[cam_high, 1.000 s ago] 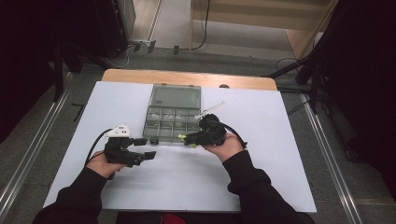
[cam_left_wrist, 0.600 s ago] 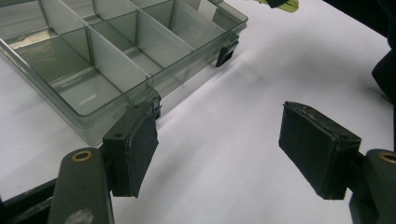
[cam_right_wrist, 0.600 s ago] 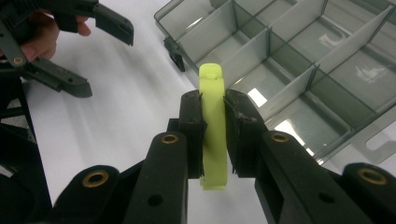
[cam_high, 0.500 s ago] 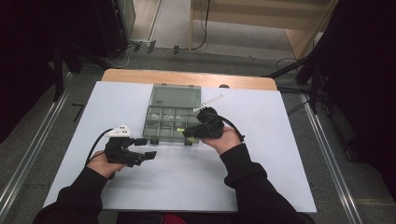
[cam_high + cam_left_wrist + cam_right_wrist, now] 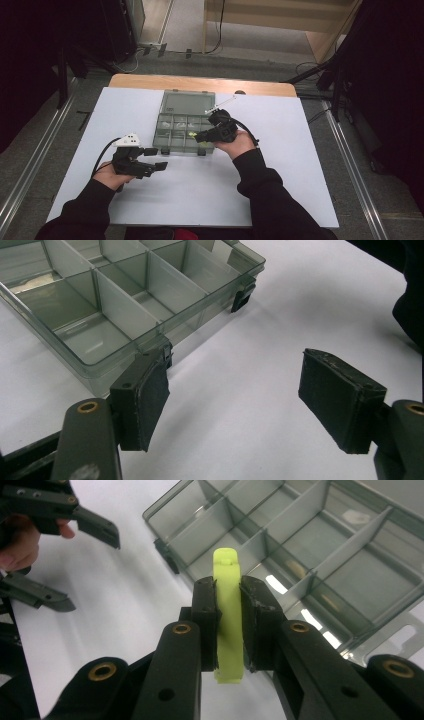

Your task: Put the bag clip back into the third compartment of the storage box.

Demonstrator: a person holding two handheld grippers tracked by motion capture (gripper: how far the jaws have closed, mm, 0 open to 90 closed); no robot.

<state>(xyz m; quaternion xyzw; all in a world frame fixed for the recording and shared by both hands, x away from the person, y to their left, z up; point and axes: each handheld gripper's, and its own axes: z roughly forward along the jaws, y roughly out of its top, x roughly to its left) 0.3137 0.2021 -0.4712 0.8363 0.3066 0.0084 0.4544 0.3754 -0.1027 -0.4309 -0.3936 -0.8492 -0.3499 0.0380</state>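
Note:
A clear grey compartment box lies open at the middle of the white table, lid folded back. My right gripper hovers over the box's front row, shut on a flat yellow-green plastic piece that sticks out past its pads. In the right gripper view the piece's tip hangs above the box's near compartments. My left gripper rests low on the table left of the box's front corner, open, with bare table between its pads. The box's front wall lies just beyond them.
Two black latches stick out from the box's front edge. A few small bits lie in some compartments. A thin white rod lies by the lid's right side. A wooden strip borders the table's far edge.
My right gripper has carried the yellow-green piece left and forward, from beside the box's front right corner to over its front compartments. The left gripper has stayed put.

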